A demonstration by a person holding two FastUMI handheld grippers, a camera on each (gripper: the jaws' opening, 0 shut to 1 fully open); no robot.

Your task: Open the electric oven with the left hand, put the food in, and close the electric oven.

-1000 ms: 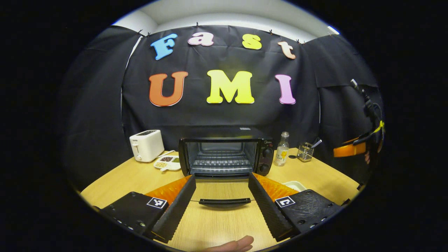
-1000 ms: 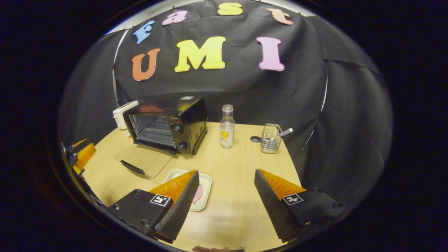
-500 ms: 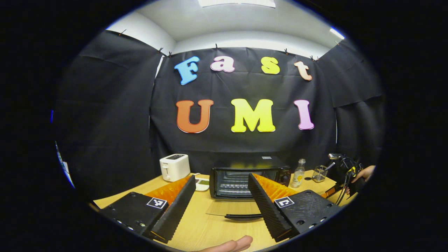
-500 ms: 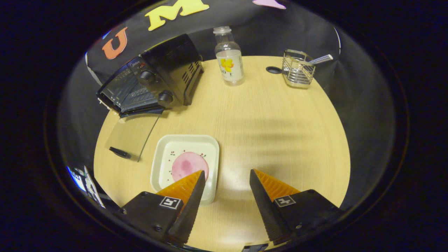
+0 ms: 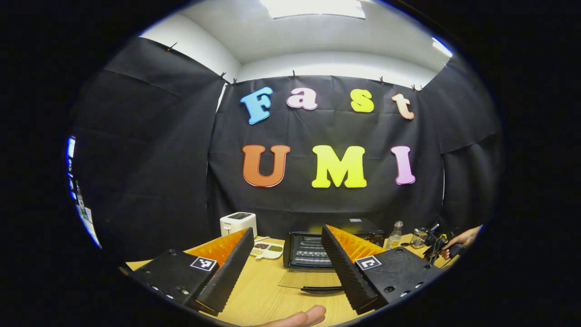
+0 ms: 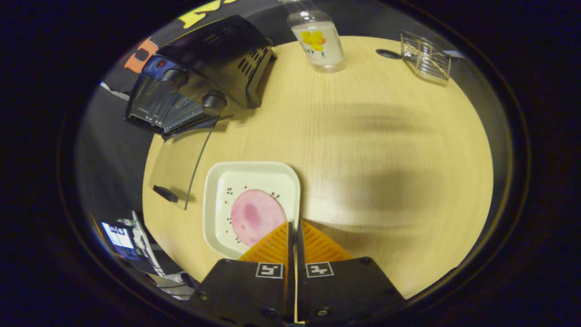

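Food here is a thin pink slice (image 6: 258,217) lying on a stiff shallow white tray (image 6: 213,181) near the open oven (image 6: 199,81), so my right claw (image 6: 293,225), pinched together at the tray's near rim, should carry it level by that rim, while my left claw (image 5: 287,235) hangs spread and empty.

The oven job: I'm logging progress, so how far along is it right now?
Done: the oven is open, its glass door lying flat on the table. In hand: the right gripper has its fingers closed at the rim of the white plate holding the pink slice; the left gripper is open, holding nothing. Left: plate into the oven, door shut.
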